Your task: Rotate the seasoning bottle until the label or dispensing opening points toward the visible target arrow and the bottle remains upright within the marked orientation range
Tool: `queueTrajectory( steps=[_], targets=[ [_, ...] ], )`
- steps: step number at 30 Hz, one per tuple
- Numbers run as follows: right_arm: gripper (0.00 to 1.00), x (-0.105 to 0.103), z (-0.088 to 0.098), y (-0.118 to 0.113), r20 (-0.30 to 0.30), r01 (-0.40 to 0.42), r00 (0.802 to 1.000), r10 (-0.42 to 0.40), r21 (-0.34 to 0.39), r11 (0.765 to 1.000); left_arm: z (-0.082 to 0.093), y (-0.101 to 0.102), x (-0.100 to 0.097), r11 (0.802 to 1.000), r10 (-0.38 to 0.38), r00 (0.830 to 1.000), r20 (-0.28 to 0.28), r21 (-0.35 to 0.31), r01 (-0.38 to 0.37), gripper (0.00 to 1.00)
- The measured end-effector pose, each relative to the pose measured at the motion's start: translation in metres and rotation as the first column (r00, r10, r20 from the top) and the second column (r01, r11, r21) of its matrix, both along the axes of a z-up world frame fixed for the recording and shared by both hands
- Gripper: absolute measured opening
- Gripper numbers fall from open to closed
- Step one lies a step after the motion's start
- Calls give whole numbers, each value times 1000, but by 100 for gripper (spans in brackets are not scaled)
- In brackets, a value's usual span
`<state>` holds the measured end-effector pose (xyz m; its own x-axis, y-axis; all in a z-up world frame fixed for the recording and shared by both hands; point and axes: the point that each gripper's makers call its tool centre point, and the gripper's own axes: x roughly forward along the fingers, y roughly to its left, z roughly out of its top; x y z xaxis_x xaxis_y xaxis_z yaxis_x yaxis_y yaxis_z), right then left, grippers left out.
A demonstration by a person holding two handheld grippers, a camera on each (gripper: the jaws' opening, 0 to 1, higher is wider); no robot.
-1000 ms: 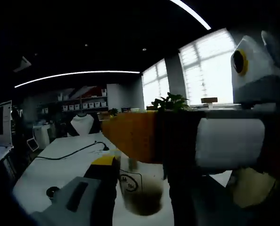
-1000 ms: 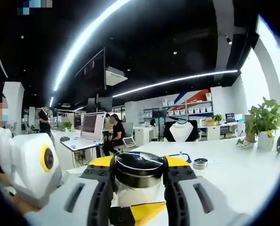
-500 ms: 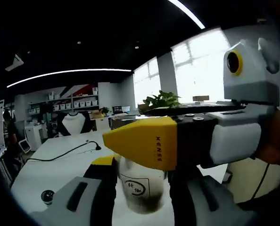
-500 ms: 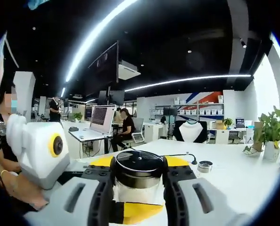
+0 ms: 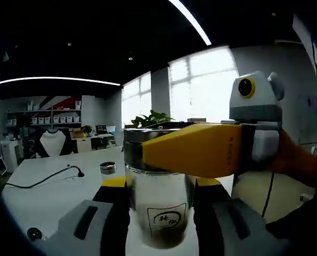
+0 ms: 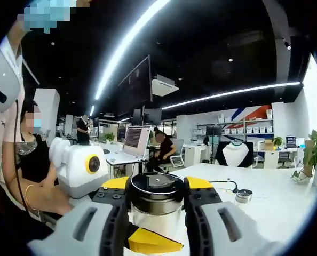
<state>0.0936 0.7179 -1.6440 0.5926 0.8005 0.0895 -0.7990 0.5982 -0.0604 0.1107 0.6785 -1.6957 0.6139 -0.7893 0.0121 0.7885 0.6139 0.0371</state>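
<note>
White desk [image 5: 52, 186] under strip lights, office shelves and a mannequin bust far behind, a laptop on another table, people seated beyond. Front and centre: the seasoning bottle [image 5: 157, 208], clear glass, dark contents low down, upright above the desk. Its label carries a rounded emblem with characters too small to read. The left gripper [image 5: 159, 224] has its jaws closed snug against the glass body, one either side. The right gripper [image 6: 156, 213] clamps the black lid [image 6: 155, 188] from both flanks, jaws narrow. Its yellow jaw crosses the left gripper view, printing there too faint to read.
</note>
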Motion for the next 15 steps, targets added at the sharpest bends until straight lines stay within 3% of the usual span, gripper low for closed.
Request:
queueTrajectory(
  steps=[7, 15],
  targets=[
    [37, 1, -1, 0, -21, 23, 1000, -22, 35, 999, 0, 2, -1, 999, 44, 999, -9, -14, -44, 47],
    [37, 5, -4, -5, -65, 104, 993, -99, 82, 991, -5, 1, 4, 982, 186, 982, -38, -18, -187, 47]
  ],
)
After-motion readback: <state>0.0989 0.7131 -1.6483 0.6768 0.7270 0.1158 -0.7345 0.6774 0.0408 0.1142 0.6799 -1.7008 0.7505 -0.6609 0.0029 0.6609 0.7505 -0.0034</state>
